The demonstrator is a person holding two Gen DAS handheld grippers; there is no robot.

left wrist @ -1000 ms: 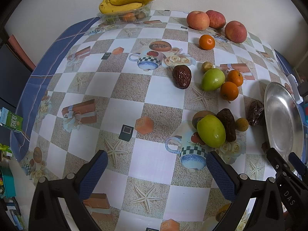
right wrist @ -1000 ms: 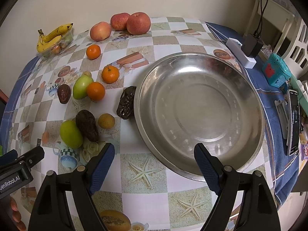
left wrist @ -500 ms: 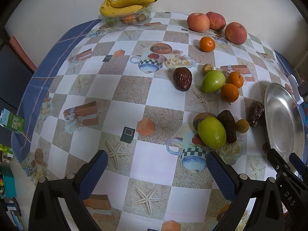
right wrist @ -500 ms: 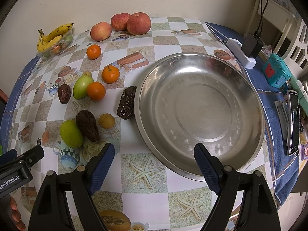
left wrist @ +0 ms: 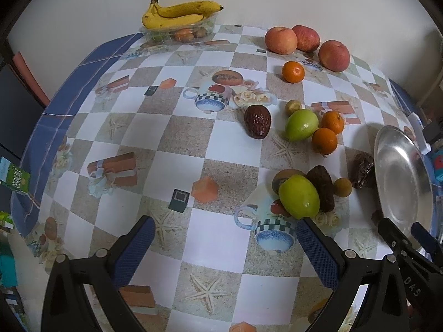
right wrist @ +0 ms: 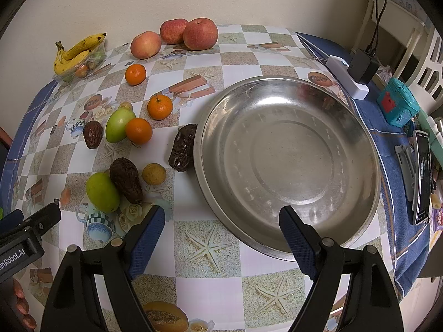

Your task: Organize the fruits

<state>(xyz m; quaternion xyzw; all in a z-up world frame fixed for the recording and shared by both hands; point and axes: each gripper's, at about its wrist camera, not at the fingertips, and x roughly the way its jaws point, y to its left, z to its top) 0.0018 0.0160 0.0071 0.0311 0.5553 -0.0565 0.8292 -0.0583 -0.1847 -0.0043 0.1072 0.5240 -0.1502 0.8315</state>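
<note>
Fruit left of the bowl (right wrist: 288,232), right wrist view.
Bananas (right wrist: 74,52) sit upper left on a tray (right wrist: 92,62); three apples (right wrist: 200,33) line the top centre. Oranges (right wrist: 159,107), a pear (right wrist: 118,124) and dates (right wrist: 184,148) fill the middle left; one date touches the bowl's left rim.

From the left gripper's camera, the steel plate (left wrist: 398,177) off to its right is squashed by the lens, its far side cut by the frame edge. Ahead, the clear tub (left wrist: 177,31) under the bananas (left wrist: 177,13) holds small fruit too blurry to name. Right camera: phone (right wrist: 422,177) screen unreadable.
</note>
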